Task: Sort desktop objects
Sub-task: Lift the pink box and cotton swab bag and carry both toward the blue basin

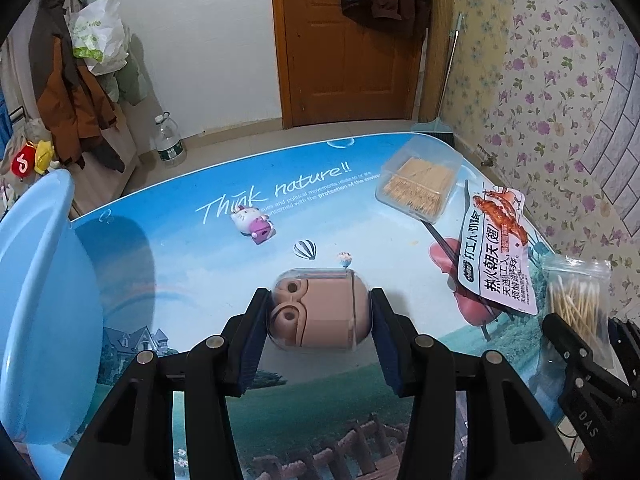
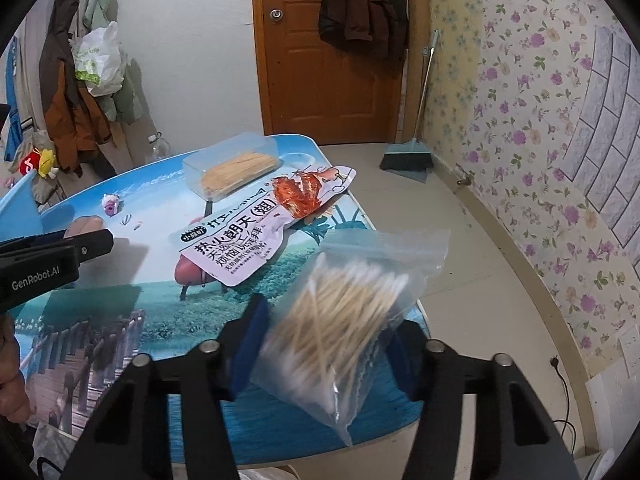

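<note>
A tan oval case in a clear shell [image 1: 320, 308] rests on the picture-printed table [image 1: 192, 280], and my left gripper [image 1: 320, 320] is shut on it with a blue pad against each side. At the table's right edge my right gripper [image 2: 326, 344] is shut on a clear zip bag of cotton swabs [image 2: 344, 304]; the bag is bunched between the pads and its lower corner hangs past the edge. The left wrist view shows the same bag [image 1: 576, 304] with a black finger of the right gripper [image 1: 560, 332] beside it. The left gripper [image 2: 60, 252] shows at the left of the right wrist view.
A light blue basin [image 1: 36, 280] stands at the table's left. A small cat figurine [image 1: 254, 222] lies mid-table. A clear box of toothpicks [image 1: 418, 184] and a snack packet [image 1: 496, 256] lie at the right. A broom and dustpan [image 2: 408, 156] sit on the floor.
</note>
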Available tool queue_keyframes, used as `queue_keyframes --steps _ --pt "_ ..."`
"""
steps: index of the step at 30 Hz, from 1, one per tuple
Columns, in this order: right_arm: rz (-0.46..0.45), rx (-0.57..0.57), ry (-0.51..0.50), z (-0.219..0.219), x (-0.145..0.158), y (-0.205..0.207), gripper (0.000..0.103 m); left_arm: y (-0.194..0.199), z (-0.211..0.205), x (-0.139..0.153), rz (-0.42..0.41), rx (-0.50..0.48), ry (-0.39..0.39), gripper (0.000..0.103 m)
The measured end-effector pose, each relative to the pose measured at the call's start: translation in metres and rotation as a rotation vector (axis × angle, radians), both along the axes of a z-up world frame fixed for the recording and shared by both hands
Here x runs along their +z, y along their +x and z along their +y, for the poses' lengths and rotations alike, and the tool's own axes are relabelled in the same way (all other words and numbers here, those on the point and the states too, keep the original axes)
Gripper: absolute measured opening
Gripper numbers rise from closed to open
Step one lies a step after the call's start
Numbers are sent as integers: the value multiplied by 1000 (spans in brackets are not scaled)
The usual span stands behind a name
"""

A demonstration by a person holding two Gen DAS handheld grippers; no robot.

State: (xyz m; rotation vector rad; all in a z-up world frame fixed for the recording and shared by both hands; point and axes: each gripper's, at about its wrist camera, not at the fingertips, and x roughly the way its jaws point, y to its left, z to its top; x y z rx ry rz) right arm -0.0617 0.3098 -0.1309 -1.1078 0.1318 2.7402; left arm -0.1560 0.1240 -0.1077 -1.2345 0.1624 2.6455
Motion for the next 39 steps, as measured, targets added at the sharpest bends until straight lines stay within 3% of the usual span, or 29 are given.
queue_keyframes --steps 4,10,39 --pt "9 17 2 -5 2 1 35 1 -3 2 4 3 3 47" --pt "25 22 -14 -5 9 5 27 6 -6 8 17 5 8 47" --pt "148 17 50 -32 80 50 24 65 -36 73 151 17 57 47"
